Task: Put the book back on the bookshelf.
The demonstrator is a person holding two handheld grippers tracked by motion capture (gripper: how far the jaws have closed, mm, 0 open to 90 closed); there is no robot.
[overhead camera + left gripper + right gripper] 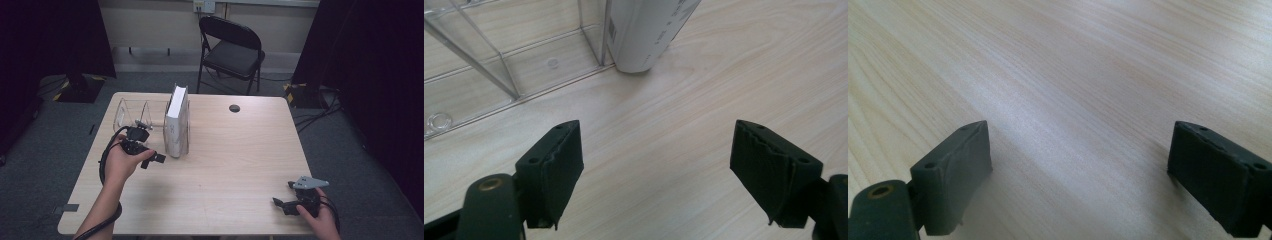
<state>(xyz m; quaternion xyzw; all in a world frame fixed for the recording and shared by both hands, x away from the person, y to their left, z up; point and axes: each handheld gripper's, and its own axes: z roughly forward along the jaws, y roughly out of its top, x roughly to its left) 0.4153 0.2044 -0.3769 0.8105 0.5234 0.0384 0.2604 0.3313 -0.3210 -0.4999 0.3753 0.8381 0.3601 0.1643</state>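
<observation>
A white book stands upright in the right end of a clear plastic rack on the wooden table. My left gripper sits just left of the book's near end, held in a hand, jaws open with bare wood between them. In the left gripper view the book's spine and the rack's clear dividers lie ahead of the open jaws. My right gripper rests near the table's front right corner, open over bare wood. Its black fingers stand wide apart.
A black folding chair stands beyond the table's far edge. A small dark round cap sits in the tabletop near the far edge. Black curtains hang on both sides, with cables on the floor at the right.
</observation>
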